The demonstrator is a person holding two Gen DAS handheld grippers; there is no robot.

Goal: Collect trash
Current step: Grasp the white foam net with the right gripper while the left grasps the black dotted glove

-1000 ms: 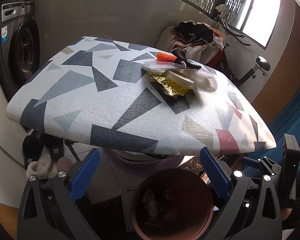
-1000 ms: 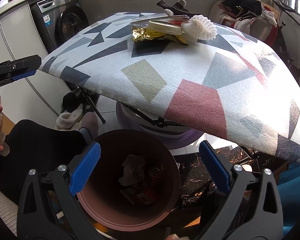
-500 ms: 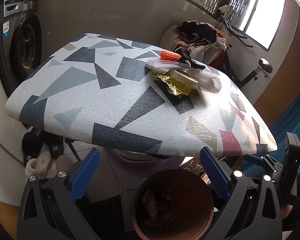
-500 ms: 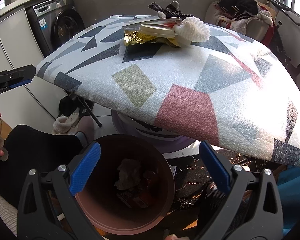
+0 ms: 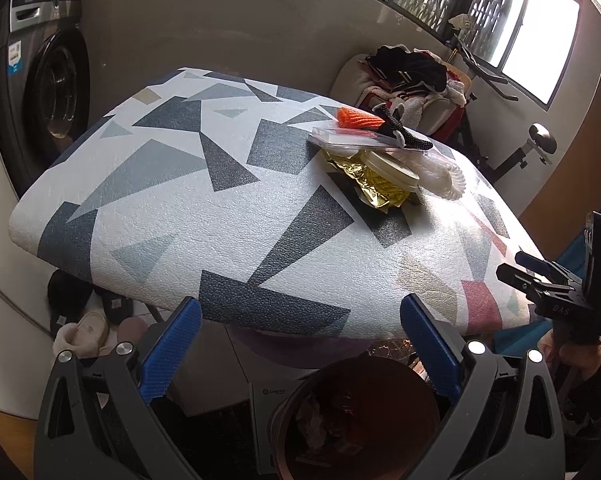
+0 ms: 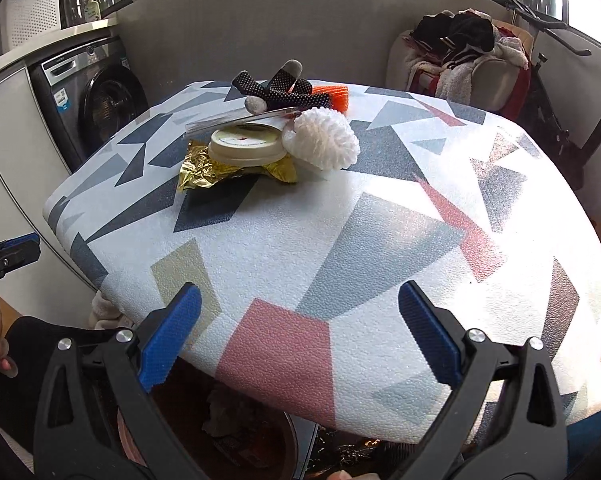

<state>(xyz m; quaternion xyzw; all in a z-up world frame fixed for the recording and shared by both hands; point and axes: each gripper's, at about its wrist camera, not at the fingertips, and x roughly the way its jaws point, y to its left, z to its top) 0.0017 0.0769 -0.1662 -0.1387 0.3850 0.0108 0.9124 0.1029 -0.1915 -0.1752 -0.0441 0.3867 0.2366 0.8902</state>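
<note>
Crinkled gold foil (image 6: 204, 174) under a cream lid (image 6: 245, 145); both tongs (image 5: 300, 344) (image 6: 299, 338) spread, empty.

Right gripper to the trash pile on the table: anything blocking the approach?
Nothing visible. The right gripper is open and empty, with only bare patterned table between it and the trash pile. The foam net sits nearest on that side, with the round lid on gold foil beside it.

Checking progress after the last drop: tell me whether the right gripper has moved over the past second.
Yes. The right gripper has risen and moved forward: the brown bin has slid mostly under the table edge, and the trash pile sits lower in view.
</note>
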